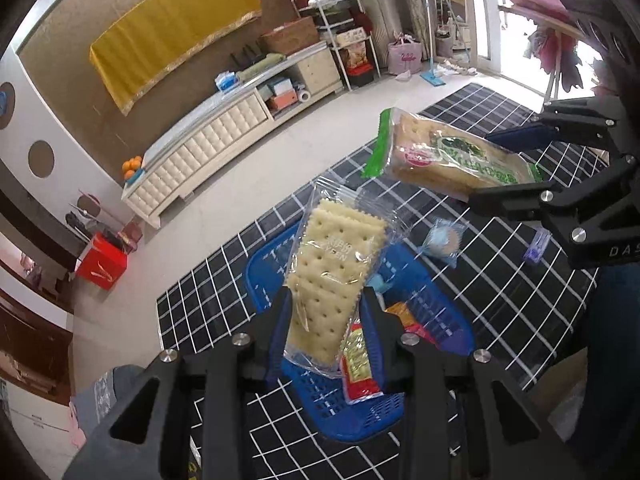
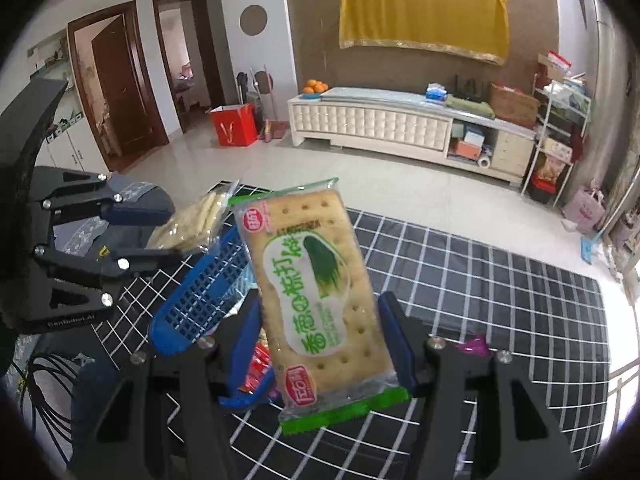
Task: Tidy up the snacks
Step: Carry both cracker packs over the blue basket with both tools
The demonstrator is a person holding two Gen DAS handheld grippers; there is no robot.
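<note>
My left gripper (image 1: 326,312) is shut on a clear pack of plain crackers (image 1: 334,276) and holds it above a blue plastic basket (image 1: 448,320). The basket holds a red and yellow snack pack (image 1: 358,364) and other snacks. My right gripper (image 2: 320,340) is shut on a green-edged cracker pack (image 2: 316,292), held in the air beside the basket (image 2: 200,300). The right gripper (image 1: 500,168) with its green pack (image 1: 452,156) shows at the upper right of the left wrist view. The left gripper (image 2: 168,232) with the plain crackers (image 2: 192,220) shows at the left of the right wrist view.
The basket stands on a black cloth with a white grid (image 1: 500,288). A small blue-wrapped snack (image 1: 442,240) and a purple-white packet (image 1: 536,246) lie on the cloth. A magenta wrapper (image 2: 474,346) lies on the cloth by my right finger. Tiled floor and a white cabinet (image 2: 372,124) are beyond.
</note>
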